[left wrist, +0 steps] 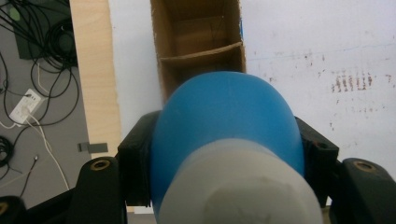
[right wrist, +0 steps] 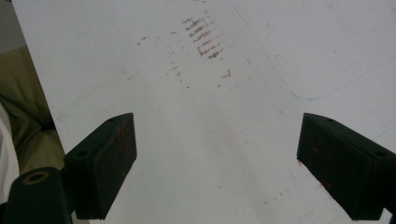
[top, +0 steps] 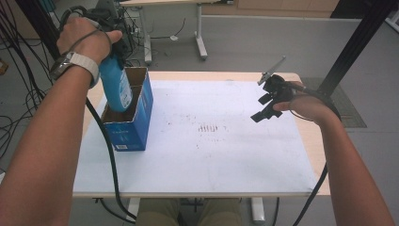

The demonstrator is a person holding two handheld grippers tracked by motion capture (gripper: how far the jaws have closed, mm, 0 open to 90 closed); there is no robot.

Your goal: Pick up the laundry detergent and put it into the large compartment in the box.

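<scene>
Blue bottle [top: 115, 87], bottom seemingly inside the cardboard box [top: 136, 125], left gripper [left wrist: 224, 154] clamping it.

A lab or workshop room is suggested. A grey floor [top: 263, 42] is seen beyond the white-topped table [top: 211, 155], loose black cables [top: 14, 94] are piled at the far left, and a second table's metal legs [top: 201, 44] stand farther off.

One blue bottle [top: 115, 87] is showing, along with one blue cardboard box [top: 134, 123] that is showing two compartments. Two grippers are appearing, the left gripper [top: 113, 44] and the right gripper [top: 267, 104], over one tabletop [top: 211, 155].
</scene>
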